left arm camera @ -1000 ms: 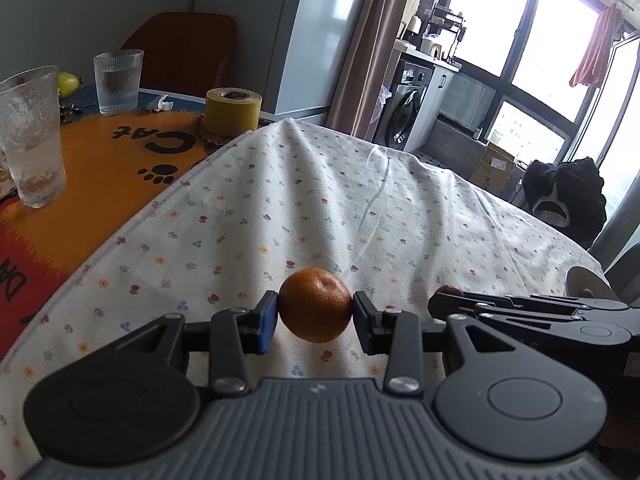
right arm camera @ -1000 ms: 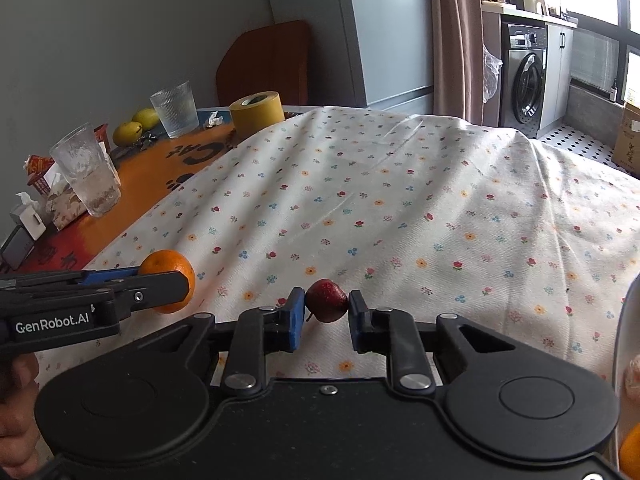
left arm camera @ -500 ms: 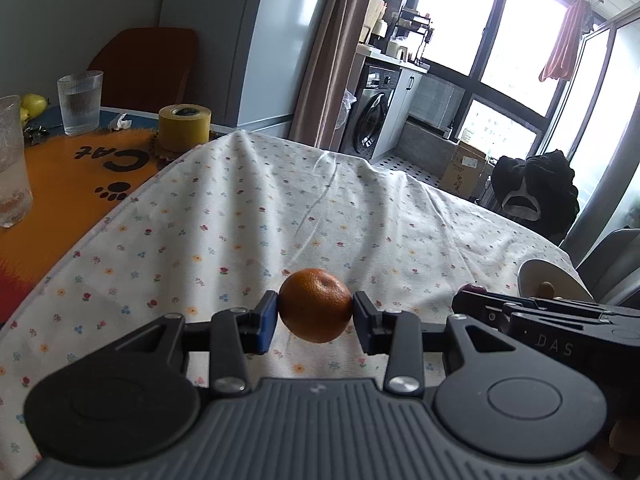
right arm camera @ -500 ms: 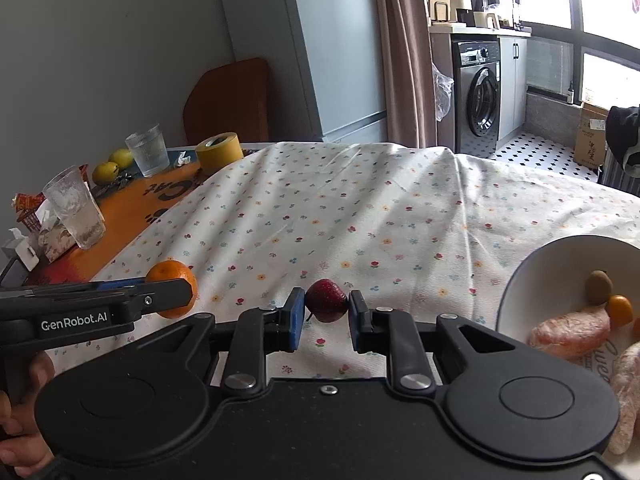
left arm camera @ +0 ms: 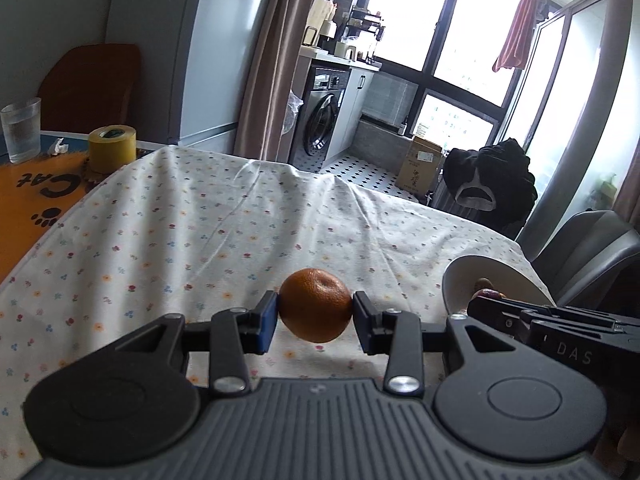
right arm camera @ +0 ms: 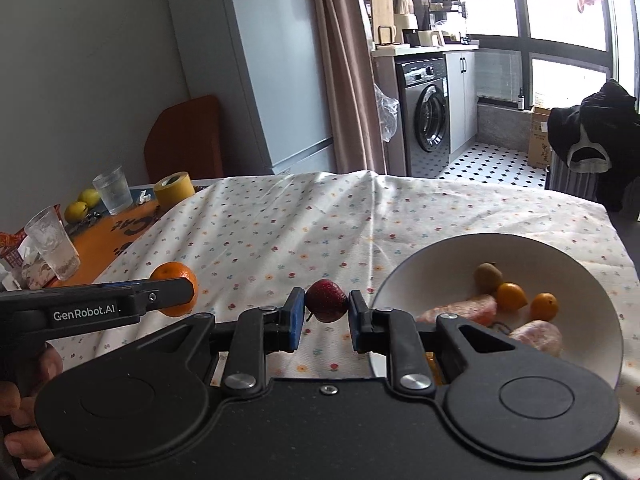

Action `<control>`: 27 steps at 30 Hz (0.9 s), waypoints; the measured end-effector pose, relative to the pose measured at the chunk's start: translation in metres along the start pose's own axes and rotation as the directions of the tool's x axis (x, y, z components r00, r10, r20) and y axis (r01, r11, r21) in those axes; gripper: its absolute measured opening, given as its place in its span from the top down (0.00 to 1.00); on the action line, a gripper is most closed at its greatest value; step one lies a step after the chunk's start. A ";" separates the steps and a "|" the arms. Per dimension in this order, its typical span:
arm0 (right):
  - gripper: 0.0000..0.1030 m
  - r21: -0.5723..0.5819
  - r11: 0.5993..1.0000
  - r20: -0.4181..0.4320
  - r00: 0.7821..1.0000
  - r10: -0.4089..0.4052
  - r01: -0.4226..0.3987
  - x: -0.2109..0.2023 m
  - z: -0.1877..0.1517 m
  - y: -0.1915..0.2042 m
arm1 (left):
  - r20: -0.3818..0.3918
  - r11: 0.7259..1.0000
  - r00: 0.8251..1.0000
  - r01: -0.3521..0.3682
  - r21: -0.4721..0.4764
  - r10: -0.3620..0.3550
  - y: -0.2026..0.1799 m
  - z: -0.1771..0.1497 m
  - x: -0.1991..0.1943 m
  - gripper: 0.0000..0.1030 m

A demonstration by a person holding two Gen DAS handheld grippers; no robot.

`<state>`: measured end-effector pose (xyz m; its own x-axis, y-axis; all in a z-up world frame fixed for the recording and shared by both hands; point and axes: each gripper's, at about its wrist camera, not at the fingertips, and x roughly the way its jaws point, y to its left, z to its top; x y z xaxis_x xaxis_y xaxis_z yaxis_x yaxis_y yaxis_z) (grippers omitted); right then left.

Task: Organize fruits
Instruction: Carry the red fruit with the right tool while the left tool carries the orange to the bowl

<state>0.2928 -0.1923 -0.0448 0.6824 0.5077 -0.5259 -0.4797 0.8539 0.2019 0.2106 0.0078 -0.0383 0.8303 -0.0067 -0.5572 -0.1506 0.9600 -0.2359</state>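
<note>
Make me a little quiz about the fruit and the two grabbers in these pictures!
1. True or false: the left gripper is shut on an orange.
2. Which fruit does the right gripper hold? A) lemon B) strawberry C) kiwi
3. Fill in: the white ____ on the flowered tablecloth already holds fruit.

Key: 1 true; 2 B; 3 bowl.
</note>
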 end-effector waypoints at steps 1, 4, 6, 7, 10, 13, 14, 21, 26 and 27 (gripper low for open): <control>0.79 0.009 1.000 0.004 1.000 -0.010 0.010 -0.003 -0.001 -0.006 | -0.001 1.000 1.000 0.008 0.006 -0.008 -0.004 0.000 0.001 0.62; 0.79 0.033 0.999 0.009 0.999 -0.037 0.036 -0.011 -0.003 -0.021 | -0.005 0.999 1.000 0.027 0.021 -0.027 -0.016 0.000 0.004 0.62; 0.79 0.041 0.998 0.013 0.999 -0.051 0.050 -0.015 -0.005 -0.028 | -0.006 0.999 0.999 0.037 0.030 -0.037 -0.023 0.001 0.006 0.62; 0.79 0.046 0.997 0.015 0.998 -0.058 0.057 -0.018 -0.006 -0.033 | -0.008 0.999 0.999 0.043 0.033 -0.042 -0.027 0.001 0.007 0.62; 0.79 0.062 0.995 0.022 0.997 -0.078 0.076 -0.024 -0.008 -0.045 | -0.013 0.997 0.998 0.060 0.046 -0.059 -0.037 0.001 0.011 0.62; 0.79 0.082 0.992 0.029 0.995 -0.098 0.095 -0.030 -0.009 -0.056 | -0.019 0.996 0.997 0.073 0.059 -0.072 -0.047 0.000 0.014 0.62; 0.79 0.088 0.991 0.032 0.994 -0.104 0.100 -0.031 -0.010 -0.060 | -0.022 0.995 0.997 0.077 0.063 -0.076 -0.050 -0.001 0.016 0.62; 0.79 0.150 0.981 0.051 0.990 -0.129 0.120 -0.048 -0.011 -0.089 | -0.028 0.990 0.995 0.102 0.094 -0.100 -0.072 0.000 0.022 0.62; 0.79 0.172 0.975 0.059 0.986 -0.156 0.144 -0.051 -0.012 -0.105 | -0.034 0.986 0.993 0.118 0.118 -0.115 -0.086 0.001 0.029 0.62; 0.79 0.179 0.973 0.058 0.985 -0.161 0.148 -0.051 -0.013 -0.108 | -0.036 0.985 0.992 0.121 0.123 -0.118 -0.089 0.001 0.030 0.62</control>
<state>0.3026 -0.3124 -0.0505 0.7815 0.3698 -0.5026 -0.2671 0.9262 0.2661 0.2493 -0.0778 -0.0331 0.8227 -0.1296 -0.5536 0.0181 0.9792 -0.2023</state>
